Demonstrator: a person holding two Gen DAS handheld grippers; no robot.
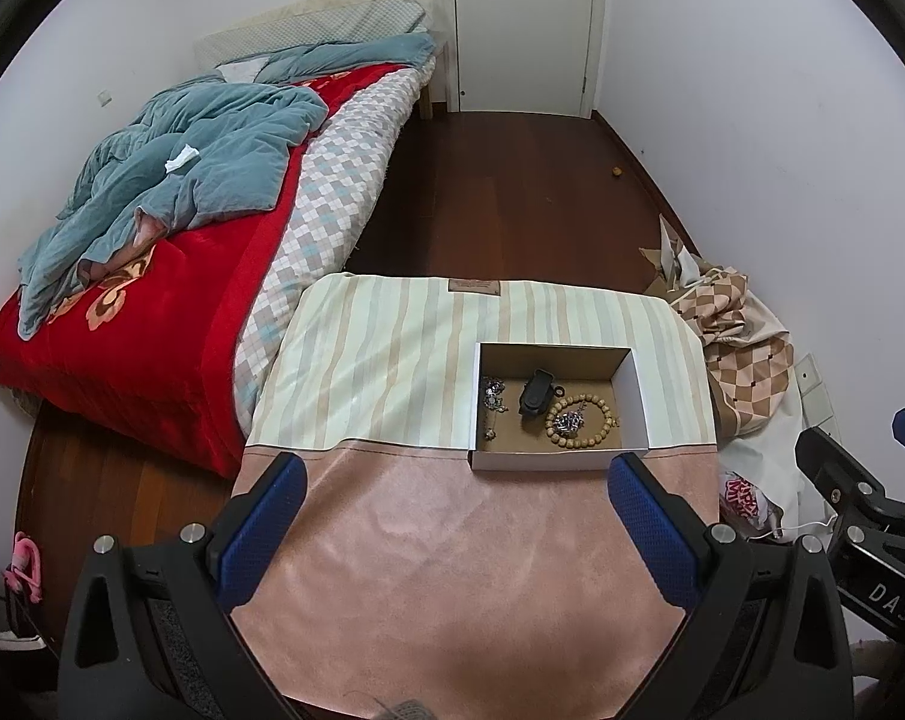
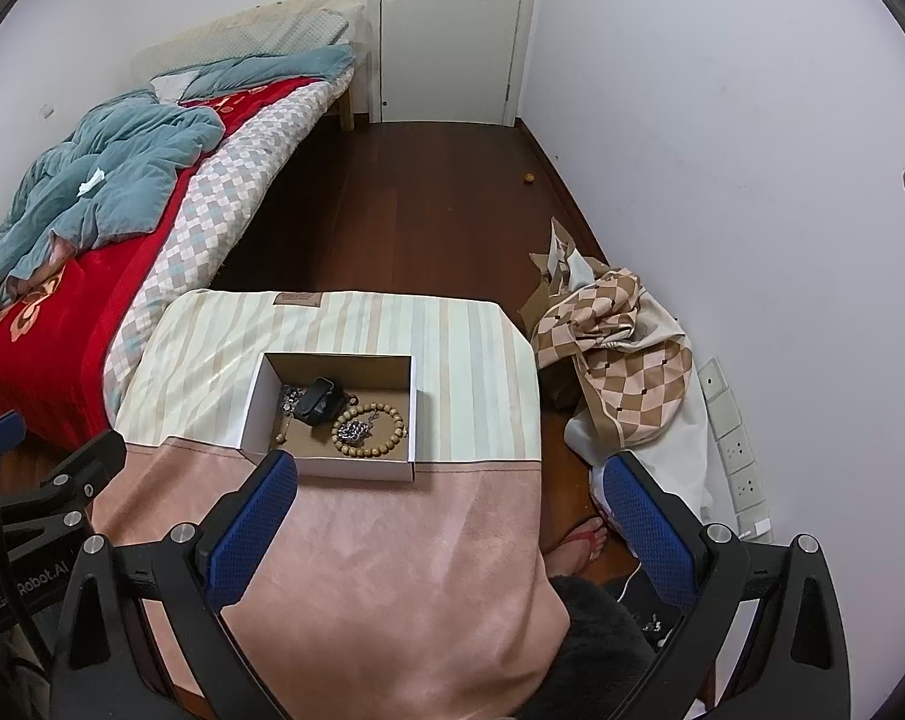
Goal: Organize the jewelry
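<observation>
Open white cardboard box w/ brown interior on cloth-covered table, at the seam between striped and pink fabric. Inside: wooden bead bracelet ringing a silver chain; black oblong case beside it; small metal trinkets at box's left side (type unclear). Left gripper: blue-padded fingers wide apart, empty, near side of box. Right gripper: likewise spread, empty, its left finger just in front of the box's near wall.

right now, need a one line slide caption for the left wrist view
Open left gripper hovers over a cloth-covered table, facing a cardboard box holding a wooden bead bracelet, metal chain and black case.
</observation>
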